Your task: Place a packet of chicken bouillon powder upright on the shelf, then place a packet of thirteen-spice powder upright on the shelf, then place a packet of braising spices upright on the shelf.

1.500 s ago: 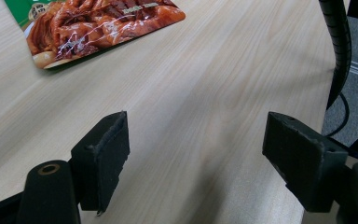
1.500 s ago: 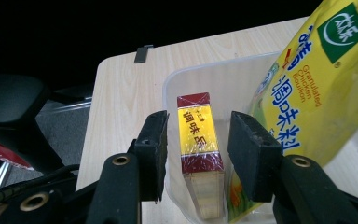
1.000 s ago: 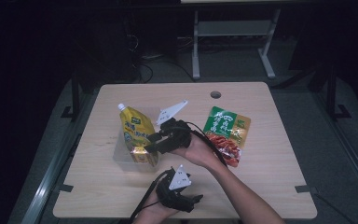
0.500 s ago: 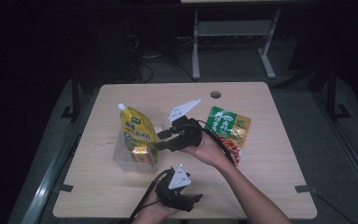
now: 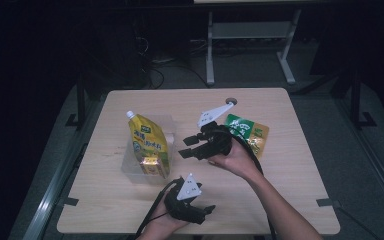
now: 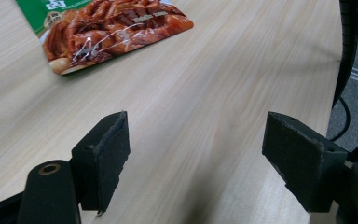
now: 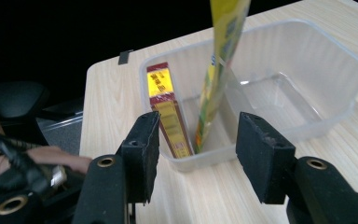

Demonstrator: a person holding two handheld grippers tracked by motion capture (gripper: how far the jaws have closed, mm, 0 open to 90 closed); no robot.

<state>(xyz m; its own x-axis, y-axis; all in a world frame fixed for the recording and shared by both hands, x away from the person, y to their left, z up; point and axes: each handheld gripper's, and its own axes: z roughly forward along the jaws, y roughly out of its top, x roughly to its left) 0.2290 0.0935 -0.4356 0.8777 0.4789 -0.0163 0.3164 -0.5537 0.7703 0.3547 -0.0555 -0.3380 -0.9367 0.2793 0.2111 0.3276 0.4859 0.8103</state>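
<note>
Nearest the person, the left gripper (image 5: 192, 210) rests low at the table's (image 5: 300, 170) front edge, its jaws spread wide and holding nothing; in the left gripper view only bare wood lies between them, with the green snack packet (image 6: 112, 32) ahead and off to one side. Farther in, the right gripper (image 5: 192, 147) hovers mid-table with its jaws also apart and empty, pointing toward the clear plastic tub (image 7: 307, 88). That tub stands just ahead of it, holding a yellow spouted pouch (image 5: 147, 145) that stands upright, long axis vertical, and a small red-and-yellow box (image 7: 168, 112) leaning at the near wall. The right hand (image 5: 235, 160) is plainly nearer the tub. Beyond that hand the snack packet lies flat on the table.
</note>
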